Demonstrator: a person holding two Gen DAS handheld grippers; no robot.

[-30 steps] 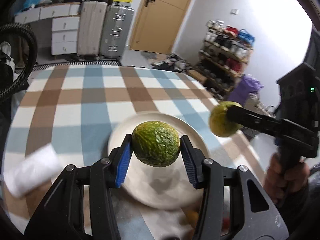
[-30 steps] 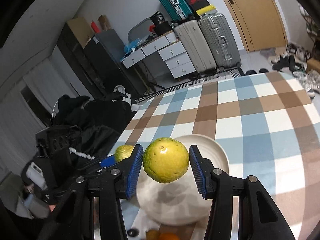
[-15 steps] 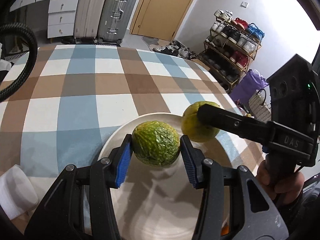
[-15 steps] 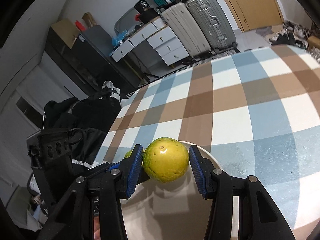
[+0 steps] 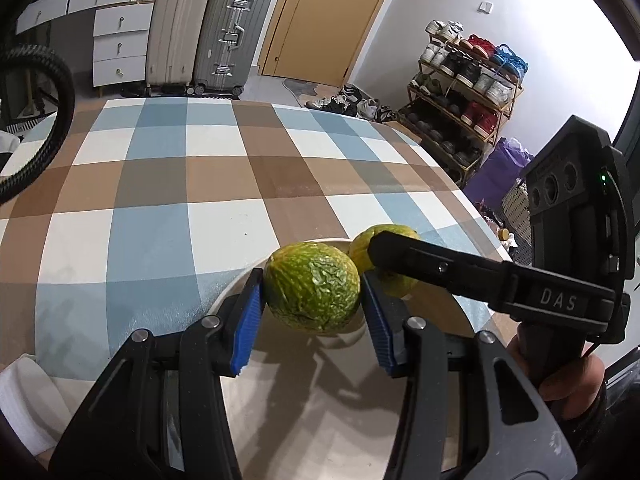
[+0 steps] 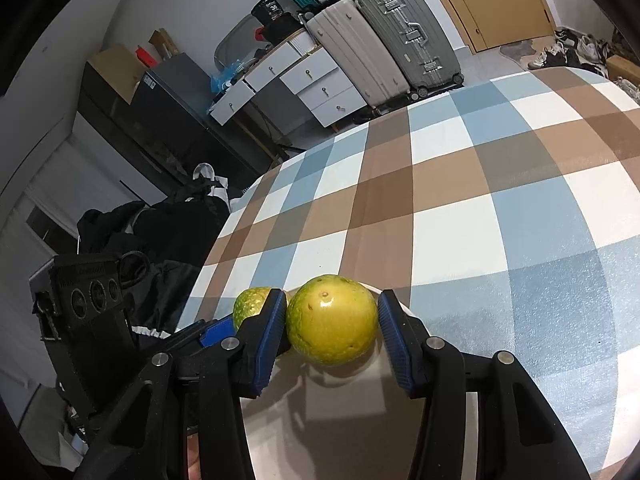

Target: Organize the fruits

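Observation:
My left gripper (image 5: 312,312) is shut on a wrinkled green fruit (image 5: 312,286), held low over the far part of a white plate (image 5: 320,408). Just to its right, my right gripper (image 6: 333,330) is shut on a smooth yellow-green citrus (image 6: 333,320), also low over the plate (image 6: 352,420) near its far rim. In the left wrist view the citrus (image 5: 362,246) shows partly behind the right gripper's black finger (image 5: 440,266). In the right wrist view the wrinkled fruit (image 6: 250,306) peeks out left of the blue pad. The two fruits sit side by side, nearly touching.
The plate rests on a blue, brown and white checked tablecloth (image 5: 180,184). A white cloth (image 5: 20,404) lies at the table's near left. A hand (image 5: 568,380) holds the right gripper's handle. Suitcases (image 5: 208,36), drawers and a shoe rack (image 5: 464,92) stand beyond the table.
Both grippers have come down and forward toward the plate's far part, each still holding its fruit. The right gripper has closed in on the left one, bringing the fruits together.

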